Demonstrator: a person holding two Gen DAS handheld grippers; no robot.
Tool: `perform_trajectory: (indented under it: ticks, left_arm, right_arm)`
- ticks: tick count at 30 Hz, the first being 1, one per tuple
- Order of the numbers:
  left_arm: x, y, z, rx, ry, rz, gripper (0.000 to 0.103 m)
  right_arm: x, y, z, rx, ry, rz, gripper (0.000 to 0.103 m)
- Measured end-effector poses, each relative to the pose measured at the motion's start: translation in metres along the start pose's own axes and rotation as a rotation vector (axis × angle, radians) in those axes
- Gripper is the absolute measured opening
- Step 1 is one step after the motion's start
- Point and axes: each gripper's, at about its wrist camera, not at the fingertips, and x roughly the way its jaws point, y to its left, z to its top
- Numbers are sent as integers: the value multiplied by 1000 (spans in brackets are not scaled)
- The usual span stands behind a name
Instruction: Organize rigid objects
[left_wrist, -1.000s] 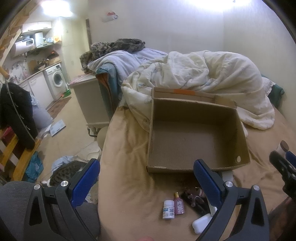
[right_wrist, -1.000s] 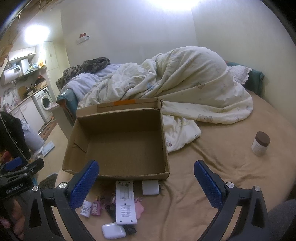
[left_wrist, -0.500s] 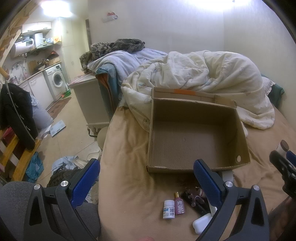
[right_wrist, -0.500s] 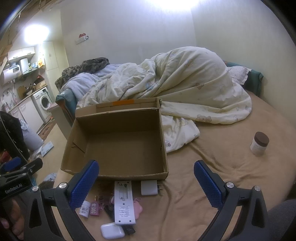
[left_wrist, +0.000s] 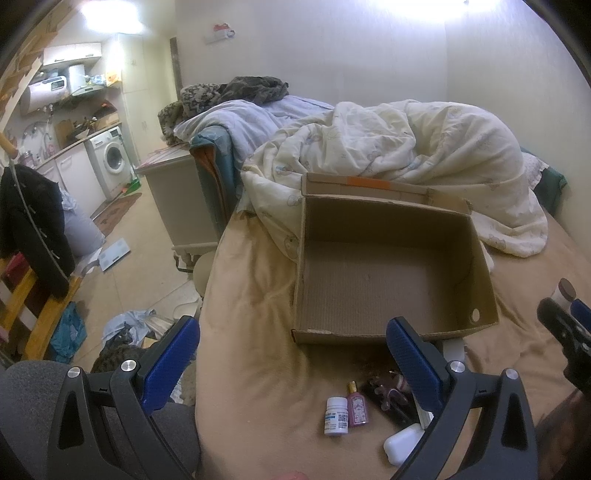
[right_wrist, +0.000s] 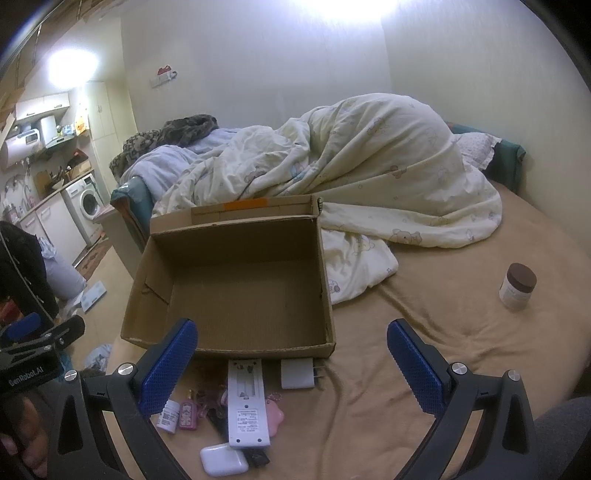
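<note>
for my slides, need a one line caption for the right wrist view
Open right gripper above a remote, charger and empty cardboard box.

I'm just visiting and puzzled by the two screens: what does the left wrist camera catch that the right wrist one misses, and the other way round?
Only the left wrist view shows the yellow wooden chair with a black coat and the clutter on the floor beside the bed.

Only the right wrist view shows the whole white remote, the white plug adapter and the pink keychain.

Both show the empty cardboard box, the white pill bottle, the pink perfume bottle, the brown-lidded jar and the quilt.
</note>
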Motion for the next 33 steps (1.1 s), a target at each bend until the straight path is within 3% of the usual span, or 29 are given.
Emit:
perform_trajectory:
  ticks: [21,27,33]
  left_arm:
    - [4,-4,-3,13,30,-14,101]
    - [17,-6,4,42,76,3,101]
    - [49,-4,14,53,214,5,101]
  right_arm:
    - [3,3,-3,-5,20,5,103]
    - [20,-2,-6,16,115,25,103]
    - [49,-6,-7,29,257,65,103]
